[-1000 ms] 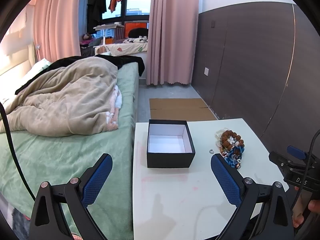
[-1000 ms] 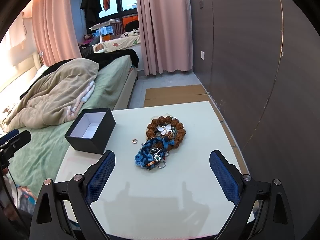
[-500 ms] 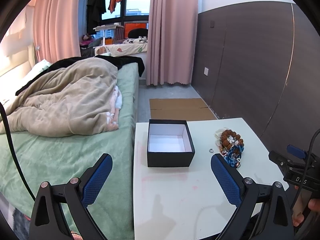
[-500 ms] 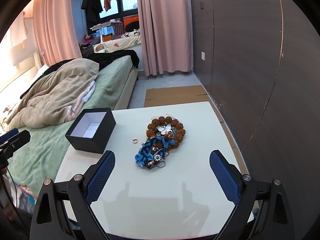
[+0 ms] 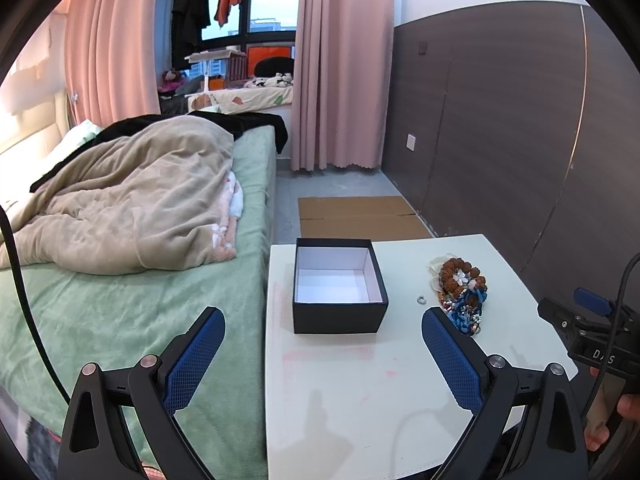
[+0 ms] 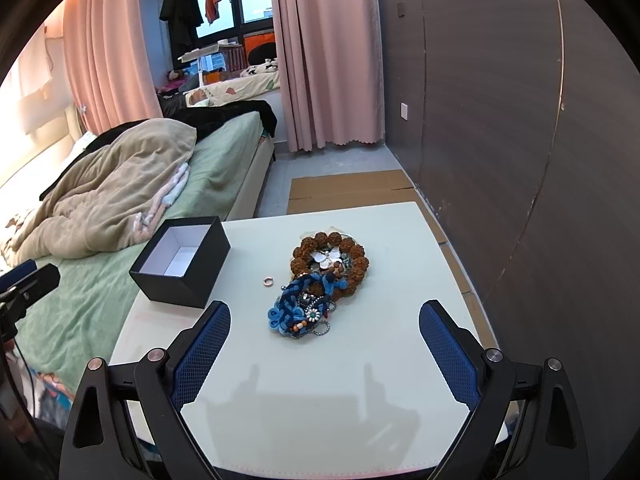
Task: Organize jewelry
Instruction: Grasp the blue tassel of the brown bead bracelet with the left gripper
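A heap of jewelry lies on the white table point(image 6: 360, 380): a brown bead bracelet point(image 6: 352, 256) with a pale butterfly piece inside it, and a blue braided cord piece point(image 6: 296, 308) in front. A small ring point(image 6: 267, 281) rests alone to their left. An open black box point(image 6: 182, 266) with a white, bare inside stands at the table's left. My right gripper point(image 6: 324, 344) hovers open just short of the heap. My left gripper point(image 5: 320, 356) is open too, short of the black box point(image 5: 338, 284), with the jewelry heap point(image 5: 460, 292) and ring point(image 5: 421, 300) to its right.
A bed point(image 5: 100, 300) with a green sheet and beige blanket runs along the table's left side. A dark panelled wall point(image 6: 520, 140) stands on the right. Flat cardboard point(image 6: 352, 192) lies on the floor beyond the table. Pink curtains hang at the window.
Both grippers have barely moved, and nothing on the table has shifted.
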Tool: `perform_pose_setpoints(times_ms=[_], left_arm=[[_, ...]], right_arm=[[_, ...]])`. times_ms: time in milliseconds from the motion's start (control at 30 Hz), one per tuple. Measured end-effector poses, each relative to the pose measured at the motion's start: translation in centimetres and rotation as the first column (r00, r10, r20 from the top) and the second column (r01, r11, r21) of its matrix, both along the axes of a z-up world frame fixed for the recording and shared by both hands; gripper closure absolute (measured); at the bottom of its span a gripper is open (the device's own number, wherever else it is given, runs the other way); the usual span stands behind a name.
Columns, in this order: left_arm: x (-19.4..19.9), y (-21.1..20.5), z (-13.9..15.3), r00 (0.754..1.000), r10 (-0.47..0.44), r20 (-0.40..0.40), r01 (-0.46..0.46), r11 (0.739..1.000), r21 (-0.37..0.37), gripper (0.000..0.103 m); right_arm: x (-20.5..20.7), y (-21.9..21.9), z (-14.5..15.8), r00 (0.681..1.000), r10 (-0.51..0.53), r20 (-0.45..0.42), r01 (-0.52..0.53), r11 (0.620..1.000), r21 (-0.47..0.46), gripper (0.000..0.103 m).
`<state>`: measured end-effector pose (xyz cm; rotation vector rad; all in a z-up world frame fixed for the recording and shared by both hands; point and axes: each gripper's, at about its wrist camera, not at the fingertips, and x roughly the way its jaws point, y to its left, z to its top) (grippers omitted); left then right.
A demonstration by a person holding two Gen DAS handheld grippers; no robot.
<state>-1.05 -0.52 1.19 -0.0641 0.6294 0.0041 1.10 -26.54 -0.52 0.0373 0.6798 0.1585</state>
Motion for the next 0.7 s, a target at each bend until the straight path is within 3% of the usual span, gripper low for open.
perform_pose_setpoints(times_ms=[267, 433, 700], left_arm=[[1.0, -1.1, -0.1, 0.998, -0.06, -0.012, 0.06, 0.998, -0.007, 0.004], [2.1, -2.5, -0.1, 0.99, -0.14, -0.014, 0.139, 0.989, -0.05, 0.005], [5.3, -6.5, -1.8, 0.964, -0.251, -0.082, 0.247, 0.967, -0.058, 0.023]], right_arm=[[0.6, -2.5, -0.4, 0.998, -0.031, -0.049, 0.037, 0.992, 0.123, 0.007], [0.9, -4.6, -0.3, 0.996, -0.072, -0.06, 0.082, 0.981, 0.174, 0.01], [2.2, -7.4, -0.8, 0.988, -0.117, -0.101, 0.138, 0.961, 0.24, 0.024]])
